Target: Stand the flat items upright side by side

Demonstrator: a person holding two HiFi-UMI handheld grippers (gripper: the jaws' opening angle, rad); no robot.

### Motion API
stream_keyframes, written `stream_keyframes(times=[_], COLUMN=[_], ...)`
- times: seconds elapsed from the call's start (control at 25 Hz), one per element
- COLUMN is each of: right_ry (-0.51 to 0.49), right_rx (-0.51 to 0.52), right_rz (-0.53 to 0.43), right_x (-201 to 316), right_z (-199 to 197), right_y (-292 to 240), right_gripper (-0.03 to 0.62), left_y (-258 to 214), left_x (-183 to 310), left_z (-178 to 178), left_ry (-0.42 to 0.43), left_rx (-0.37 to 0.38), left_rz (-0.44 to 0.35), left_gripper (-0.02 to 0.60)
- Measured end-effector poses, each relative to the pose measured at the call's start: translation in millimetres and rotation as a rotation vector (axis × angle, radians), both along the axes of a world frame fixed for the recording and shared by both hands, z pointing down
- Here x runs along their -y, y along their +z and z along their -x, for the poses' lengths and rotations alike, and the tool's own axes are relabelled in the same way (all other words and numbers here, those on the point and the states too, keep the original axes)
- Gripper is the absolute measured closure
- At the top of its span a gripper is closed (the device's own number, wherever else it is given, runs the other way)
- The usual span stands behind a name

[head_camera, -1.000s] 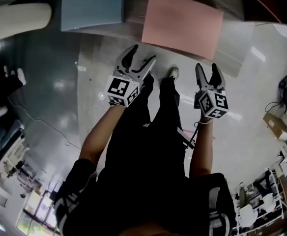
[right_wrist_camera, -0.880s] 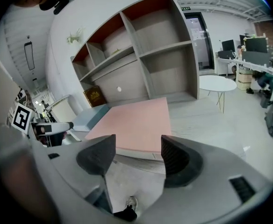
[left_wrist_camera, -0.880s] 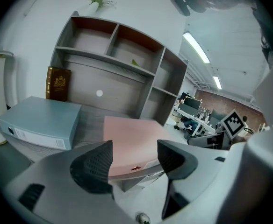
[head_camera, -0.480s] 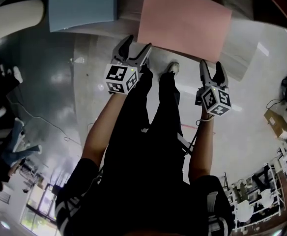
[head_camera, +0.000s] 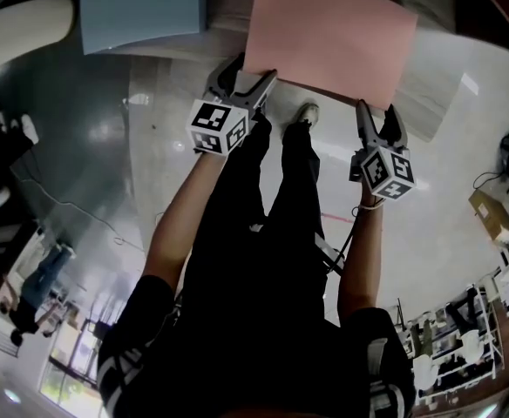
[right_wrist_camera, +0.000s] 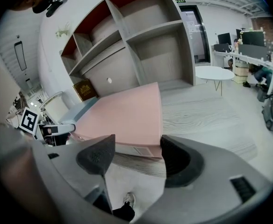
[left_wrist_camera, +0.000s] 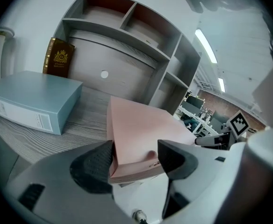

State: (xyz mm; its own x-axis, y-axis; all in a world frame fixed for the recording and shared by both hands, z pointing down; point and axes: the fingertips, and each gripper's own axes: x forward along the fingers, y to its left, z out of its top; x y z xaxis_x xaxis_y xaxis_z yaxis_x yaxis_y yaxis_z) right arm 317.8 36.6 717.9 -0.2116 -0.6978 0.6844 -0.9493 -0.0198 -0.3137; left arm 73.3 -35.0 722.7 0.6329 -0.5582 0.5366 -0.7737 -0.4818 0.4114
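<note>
A pink binder (head_camera: pixel 329 33) lies flat on the grey wooden desk (head_camera: pixel 436 90), and a blue binder (head_camera: pixel 141 11) lies flat to its left. My left gripper (head_camera: pixel 247 72) is at the pink binder's near left corner. In the left gripper view that corner (left_wrist_camera: pixel 136 139) sits between the open jaws of the left gripper (left_wrist_camera: pixel 135 153), and I see no pad pressing on it. My right gripper (head_camera: pixel 375 111) is at the near right corner. Its jaws stand open in the right gripper view (right_wrist_camera: pixel 137 148), with the binder's edge (right_wrist_camera: pixel 141 148) just beyond them.
A brown book with a gold emblem (left_wrist_camera: pixel 58 57) stands upright against the back panel of a grey shelf unit (left_wrist_camera: pixel 127 27). The blue binder (left_wrist_camera: pixel 31 101) lies in front of it. A round white table (right_wrist_camera: pixel 214 72) and office clutter are off to the right.
Both grippers have moved down and forward to the pink binder's near edge. Its left corner now lies between the left jaws. Neither gripper has closed.
</note>
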Motion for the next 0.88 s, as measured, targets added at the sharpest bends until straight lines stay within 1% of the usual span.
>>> stream_keyframes(times=[0.24, 0.44, 0.64, 0.88], right_ry=[-0.004, -0.013, -0.023, -0.006], right_rx=[-0.011, -0.010, -0.002, 0.002], right_rz=[0.012, 0.037, 0.064, 0.064], right_x=[-8.7, -26.9, -50.8, -56.3], right_z=[-2.4, 8.0, 15.1, 15.7], right_y=[-1.7, -3.4, 1.6, 4.0], right_gripper=[0.279, 0.279, 0.279, 0.279], left_y=[-1.4, -3.7, 0.4, 2.2], left_x=[-14.2, -30.3, -47.6, -53.1], left_z=[-2.8, 7.1, 12.8, 15.2], left_ry=[0.042, 0.020, -0.025, -0.027], left_rx=[0.005, 0.001, 0.003, -0.010], left_rz=[0.013, 0.033, 0.048, 0.042], left_gripper=[0.285, 0.285, 0.285, 0.285])
